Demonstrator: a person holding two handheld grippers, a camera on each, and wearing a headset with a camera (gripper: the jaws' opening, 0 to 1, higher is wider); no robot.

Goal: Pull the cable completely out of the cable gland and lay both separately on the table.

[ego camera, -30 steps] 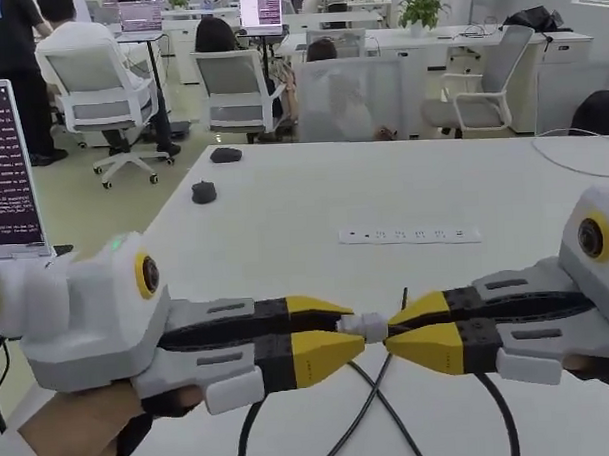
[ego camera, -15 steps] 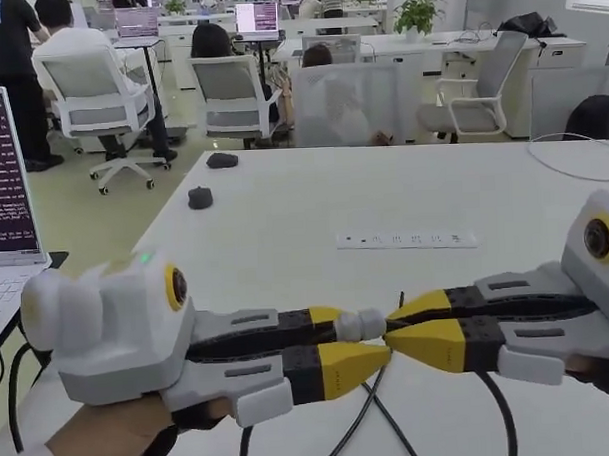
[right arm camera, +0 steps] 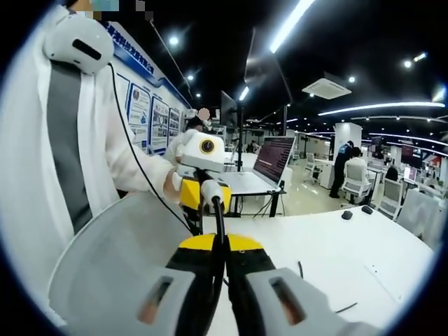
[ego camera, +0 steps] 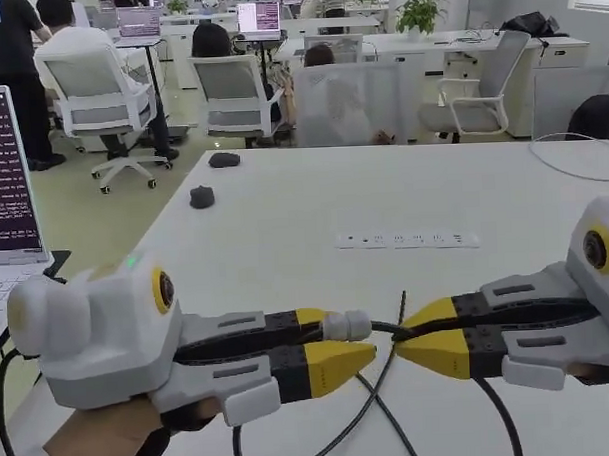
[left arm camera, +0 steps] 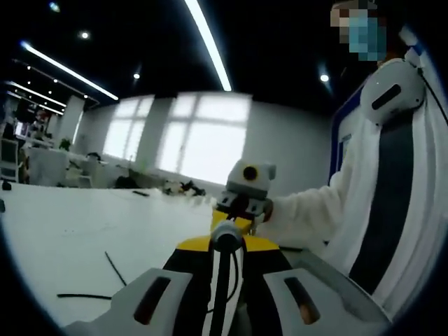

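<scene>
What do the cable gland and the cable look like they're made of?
Cable gland: pale grey, matte, with a rounded moulded shape, so probably plastic. Cable: black, smooth jacket that bends in loose curves, likely rubber or PVC; its core is hidden.

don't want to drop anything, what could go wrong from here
The right gripper pinches the cable at its tips, so it may slip instead of leaving the cable gland. The left gripper holds the gland near its tips; a hard pull could twist it free. Crossed cable loops on the table might snag.
</scene>
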